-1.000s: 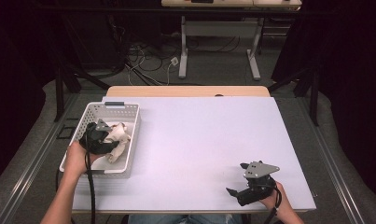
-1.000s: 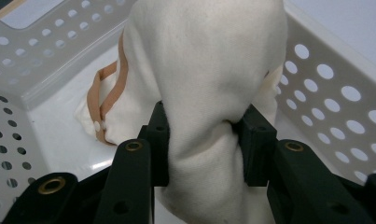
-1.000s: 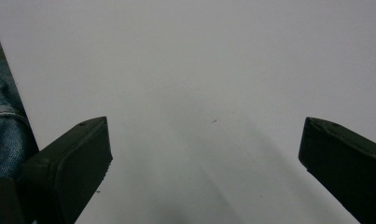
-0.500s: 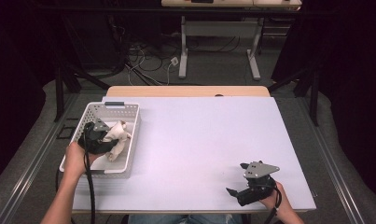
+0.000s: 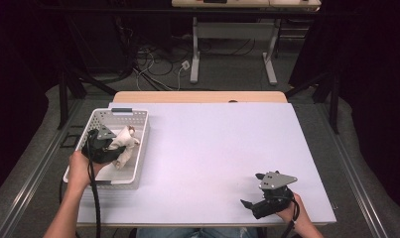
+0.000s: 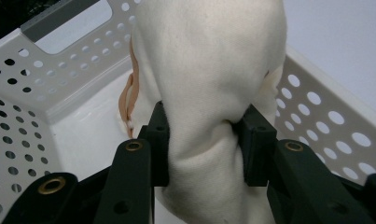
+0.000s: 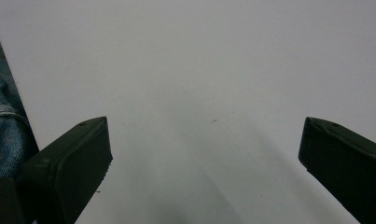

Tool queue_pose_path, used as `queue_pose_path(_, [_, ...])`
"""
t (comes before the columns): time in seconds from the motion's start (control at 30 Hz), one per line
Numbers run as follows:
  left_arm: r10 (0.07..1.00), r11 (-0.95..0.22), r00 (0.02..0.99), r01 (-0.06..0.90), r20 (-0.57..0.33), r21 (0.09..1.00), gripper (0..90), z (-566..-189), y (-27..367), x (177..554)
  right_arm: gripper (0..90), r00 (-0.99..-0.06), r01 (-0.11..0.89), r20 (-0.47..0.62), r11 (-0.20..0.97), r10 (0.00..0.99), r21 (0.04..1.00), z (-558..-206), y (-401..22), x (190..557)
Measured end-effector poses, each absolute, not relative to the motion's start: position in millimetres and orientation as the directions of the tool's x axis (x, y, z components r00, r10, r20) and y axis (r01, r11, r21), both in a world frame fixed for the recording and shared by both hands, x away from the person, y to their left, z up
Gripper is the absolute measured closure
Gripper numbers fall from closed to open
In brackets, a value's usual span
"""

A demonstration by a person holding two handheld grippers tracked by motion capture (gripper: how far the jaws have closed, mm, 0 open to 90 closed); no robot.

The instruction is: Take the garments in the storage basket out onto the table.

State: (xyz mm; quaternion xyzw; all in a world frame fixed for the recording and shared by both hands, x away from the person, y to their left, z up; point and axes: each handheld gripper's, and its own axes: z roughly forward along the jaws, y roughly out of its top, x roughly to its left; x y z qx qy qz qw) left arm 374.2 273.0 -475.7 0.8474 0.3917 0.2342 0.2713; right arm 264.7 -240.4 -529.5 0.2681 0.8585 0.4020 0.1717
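A cream soft cloth toy (image 6: pixel 209 93) is clamped by the left gripper (image 6: pixel 206 140) inside the white perforated plastic basket (image 5: pixel 138 124), at nine o'clock. The right gripper (image 7: pixel 204 154) is held at five o'clock on the white tabletop (image 5: pixel 212 148), jaws spread wide.

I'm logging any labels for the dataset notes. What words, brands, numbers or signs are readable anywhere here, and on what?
None can be read.
The white basket shows holes and a grey handle strip, no print.
The cream cloth item held by the left gripper shows no tag text.
The right gripper and its grey plate carry no visible marking.
The white table is blank.
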Motion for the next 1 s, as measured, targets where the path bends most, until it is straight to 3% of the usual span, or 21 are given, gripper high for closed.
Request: queue_pose_path(1.0, [0.791, -0.524, 0.575, 0.459, 0.210, 0.717, 63.2, -459.4, 268.3, 362.7, 2.3, -0.798, 0.321, -0.081, 0.535, 0.597, 0.782, -529.5, -240.6, 264.7])
